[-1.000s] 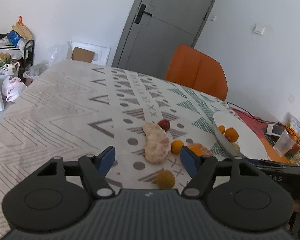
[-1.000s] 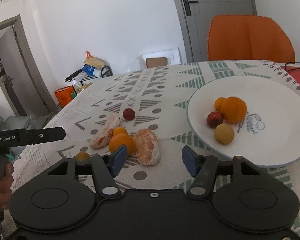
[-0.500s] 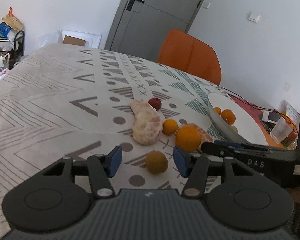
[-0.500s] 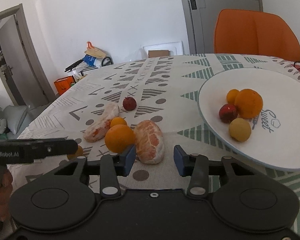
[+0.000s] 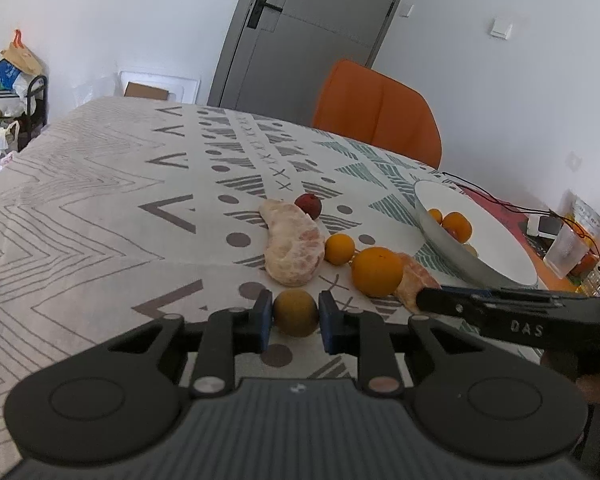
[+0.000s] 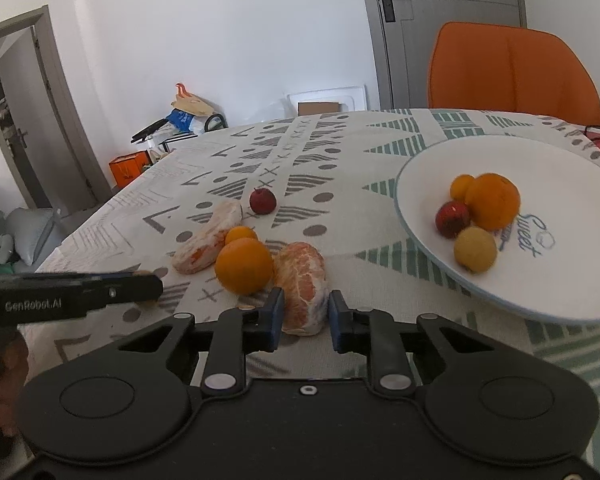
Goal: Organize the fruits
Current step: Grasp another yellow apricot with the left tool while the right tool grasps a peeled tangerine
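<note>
On the patterned tablecloth (image 5: 100,200), left tool (image 5: 295,322) clamps a round yellowish fruit (image 5: 295,312); right tool (image 6: 303,320) grips a peeled, pithy citrus half (image 6: 303,280).

Patterned tablecloth table (image 6: 340,148), white plate (image 6: 560,280) w/ fruit, loose citrus (image 6: 244,266), small red fruit (image 6: 263,201)

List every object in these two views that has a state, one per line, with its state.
Left gripper: shut on the yellow-brown fruit.
Right gripper: shut on the peeled orange piece.
Whole orange: loose on the tablecloth.
Plate: holds four fruits.
Door: closed.
Orange chair: unoccupied.
</note>
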Tool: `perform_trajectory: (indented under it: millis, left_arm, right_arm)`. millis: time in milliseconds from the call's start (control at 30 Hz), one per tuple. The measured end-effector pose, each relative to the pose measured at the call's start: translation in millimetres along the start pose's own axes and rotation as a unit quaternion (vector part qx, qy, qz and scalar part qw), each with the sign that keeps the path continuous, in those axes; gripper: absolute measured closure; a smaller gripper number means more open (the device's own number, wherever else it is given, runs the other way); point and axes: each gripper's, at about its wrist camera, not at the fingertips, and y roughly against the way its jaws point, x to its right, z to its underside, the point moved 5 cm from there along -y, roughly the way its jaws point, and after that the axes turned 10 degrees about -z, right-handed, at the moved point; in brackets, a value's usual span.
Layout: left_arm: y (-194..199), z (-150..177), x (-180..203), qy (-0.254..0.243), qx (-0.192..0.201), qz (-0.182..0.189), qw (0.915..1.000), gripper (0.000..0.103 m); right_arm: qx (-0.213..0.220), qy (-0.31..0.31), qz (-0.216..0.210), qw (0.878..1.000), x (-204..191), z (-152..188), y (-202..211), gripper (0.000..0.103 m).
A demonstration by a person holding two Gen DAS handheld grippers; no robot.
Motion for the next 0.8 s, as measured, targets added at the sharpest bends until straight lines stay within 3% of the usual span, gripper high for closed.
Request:
perform_trajectory:
  millis: [200, 567, 700, 733, 800]
  left_arm:
    - [8, -2, -3, 0.003, 0.012, -0.003, 0.9999, 0.080]
    - [8, -8, -11, 0.015, 0.018, -0.008, 0.9997, 0.080]
    - [8, -9, -13, 0.016, 0.020, -0.009, 0.9996, 0.080]
    - [7, -9, -13, 0.017, 0.021, -0.009, 0.9996, 0.080]
    - [8, -10, -13, 0.017, 0.021, -0.008, 0.9996, 0.080]
  right_arm:
    - [-0.003, 0.003, -0.001, 1.000, -3, 7, 13, 0.082]
    - [-0.001, 0.017, -0.001, 1.000, -8, 3, -5, 0.065]
    - [0.001, 0.035, 0.010, 0.999, -13, 1, -12, 0.065]
    - [0.000, 0.041, 0.014, 0.999, -13, 1, -13, 0.071]
    - [-0.001, 0.053, 0.027, 0.998, -15, 1, -14, 0.073]
